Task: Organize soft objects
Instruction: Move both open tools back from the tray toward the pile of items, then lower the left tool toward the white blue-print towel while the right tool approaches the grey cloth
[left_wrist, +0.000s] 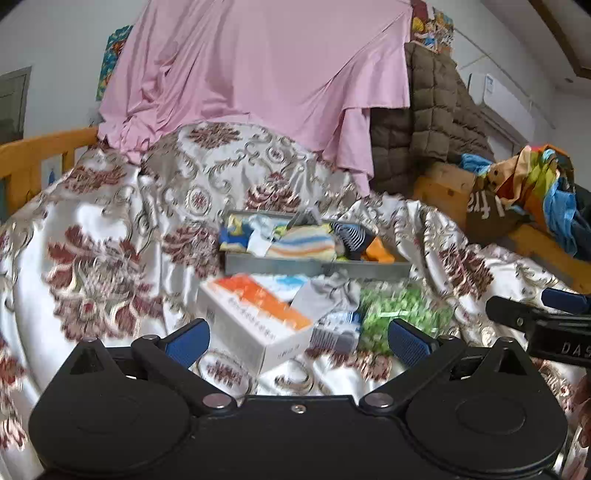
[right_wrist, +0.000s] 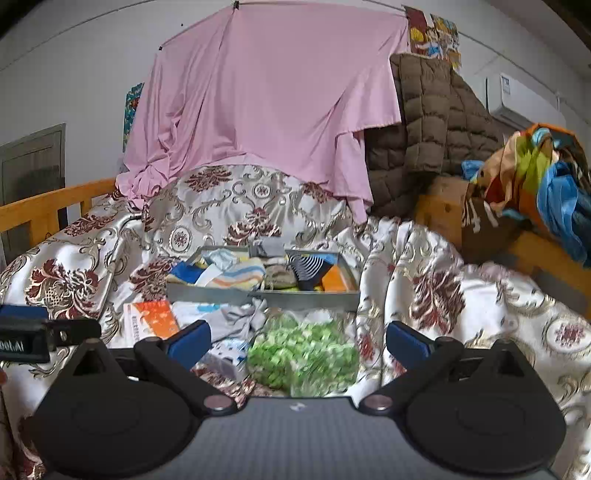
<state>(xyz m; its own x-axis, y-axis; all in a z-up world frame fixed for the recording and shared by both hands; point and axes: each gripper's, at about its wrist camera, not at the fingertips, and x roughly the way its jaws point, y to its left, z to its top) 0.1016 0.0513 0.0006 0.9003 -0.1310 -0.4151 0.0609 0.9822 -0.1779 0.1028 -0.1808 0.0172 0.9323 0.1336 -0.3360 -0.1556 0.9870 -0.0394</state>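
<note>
A grey divided tray (left_wrist: 280, 264) (right_wrist: 229, 295) sits on the patterned bedspread and holds several folded socks, striped, navy and orange. In front of it lie a grey sock (left_wrist: 325, 295) (right_wrist: 236, 319), a green-and-white patterned cloth (left_wrist: 399, 314) (right_wrist: 306, 354), a small blue-and-white striped piece (left_wrist: 338, 332) (right_wrist: 225, 356) and a white and orange box (left_wrist: 258, 317) (right_wrist: 149, 319). My left gripper (left_wrist: 297, 341) is open just short of the box and grey sock. My right gripper (right_wrist: 299, 341) is open over the green cloth. Neither holds anything.
The bedspread (left_wrist: 110, 240) (right_wrist: 461, 295) is rumpled around the tray. A pink sheet (left_wrist: 258, 74) (right_wrist: 266, 92) and brown quilted jacket (left_wrist: 432, 122) (right_wrist: 436, 122) hang behind. Wooden bed rails (left_wrist: 33, 155) (right_wrist: 48, 203) flank the bed; colourful clothes (left_wrist: 535, 192) (right_wrist: 543, 177) pile at right.
</note>
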